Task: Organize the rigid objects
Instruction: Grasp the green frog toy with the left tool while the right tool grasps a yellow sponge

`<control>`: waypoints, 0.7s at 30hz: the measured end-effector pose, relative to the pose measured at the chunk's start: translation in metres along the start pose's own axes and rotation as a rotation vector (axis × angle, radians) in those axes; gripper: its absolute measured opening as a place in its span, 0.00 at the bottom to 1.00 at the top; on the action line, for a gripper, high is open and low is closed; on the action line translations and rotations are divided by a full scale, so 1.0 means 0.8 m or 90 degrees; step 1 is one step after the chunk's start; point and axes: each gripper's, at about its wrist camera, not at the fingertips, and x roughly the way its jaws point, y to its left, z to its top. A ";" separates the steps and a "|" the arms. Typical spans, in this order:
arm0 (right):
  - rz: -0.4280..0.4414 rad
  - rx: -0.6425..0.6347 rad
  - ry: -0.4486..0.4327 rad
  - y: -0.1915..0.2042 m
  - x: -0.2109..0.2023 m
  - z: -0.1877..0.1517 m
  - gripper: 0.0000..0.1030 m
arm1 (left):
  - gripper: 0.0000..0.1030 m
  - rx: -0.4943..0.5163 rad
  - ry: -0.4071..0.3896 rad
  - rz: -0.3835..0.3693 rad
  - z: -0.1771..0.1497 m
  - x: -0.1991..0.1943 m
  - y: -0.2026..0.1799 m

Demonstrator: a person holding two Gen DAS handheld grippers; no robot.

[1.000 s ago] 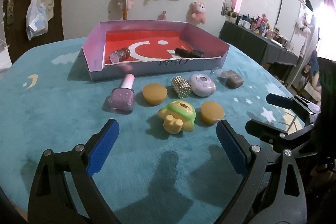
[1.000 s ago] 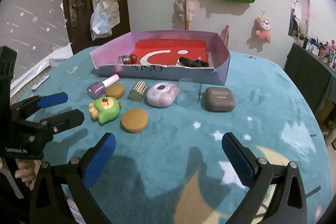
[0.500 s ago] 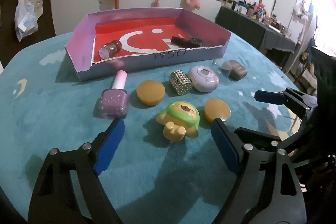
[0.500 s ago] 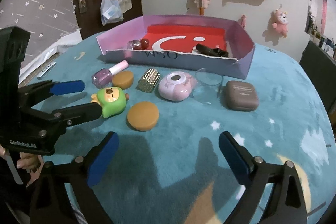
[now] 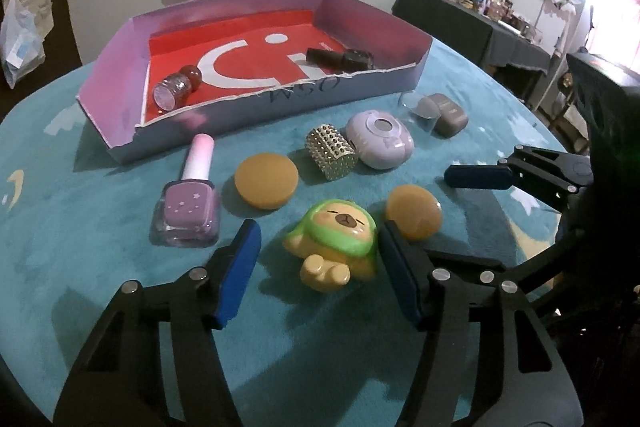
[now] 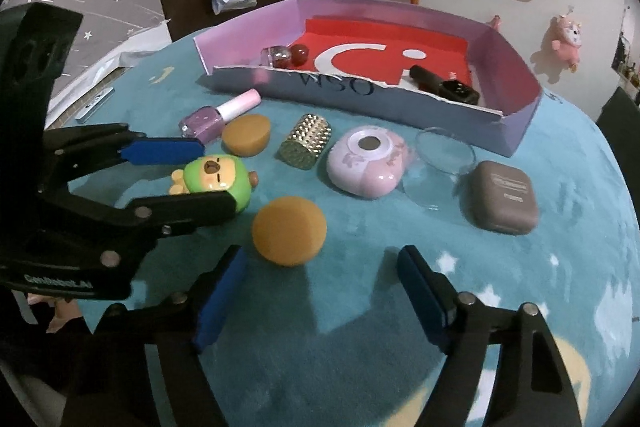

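A green-hooded yellow bear toy (image 5: 336,235) lies on the teal table cover. My left gripper (image 5: 318,231) straddles it, jaws closing; a gap still shows on the toy's left side. In the right wrist view the same toy (image 6: 216,183) lies between the left gripper's fingers (image 6: 160,149). My right gripper (image 6: 320,255) hovers low just short of an orange disc (image 6: 288,235), jaws closing, nothing between the pads. A second orange disc (image 5: 266,179), a purple nail polish bottle (image 5: 188,211), a gold studded cylinder (image 5: 332,153) and a lilac round case (image 5: 380,139) lie in a row behind.
A shallow lilac box (image 5: 260,103) with a red floor stands behind the row. It holds a small bottle (image 5: 172,91) and a dark item (image 5: 340,57). A clear cup (image 6: 440,163) and a grey-brown case (image 6: 500,197) lie right of the lilac case.
Both grippers moved forward and lower toward the objects, and their jaws narrowed. The left now flanks the bear toy; the right has come up to the near orange disc.
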 end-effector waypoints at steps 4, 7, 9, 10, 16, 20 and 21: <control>0.017 0.004 0.004 -0.002 0.003 0.006 0.75 | 0.50 -0.014 0.008 -0.029 0.004 0.006 0.007; 0.006 -0.008 0.004 0.002 0.006 0.010 0.66 | 0.45 -0.013 0.013 -0.043 0.006 0.009 0.006; 0.005 -0.017 0.004 0.005 0.006 0.011 0.60 | 0.45 -0.008 0.011 -0.041 0.005 0.009 0.005; 0.004 -0.023 0.002 0.008 0.006 0.011 0.57 | 0.45 -0.007 0.011 -0.042 0.005 0.010 0.004; 0.002 -0.044 -0.005 0.016 0.004 0.010 0.39 | 0.44 0.001 0.004 -0.032 0.004 0.007 0.001; 0.004 -0.025 -0.020 0.010 -0.008 0.008 0.39 | 0.44 0.001 -0.004 -0.020 0.002 0.000 -0.002; 0.004 -0.023 -0.023 0.009 -0.012 0.008 0.39 | 0.44 0.000 -0.007 -0.020 0.002 -0.002 -0.002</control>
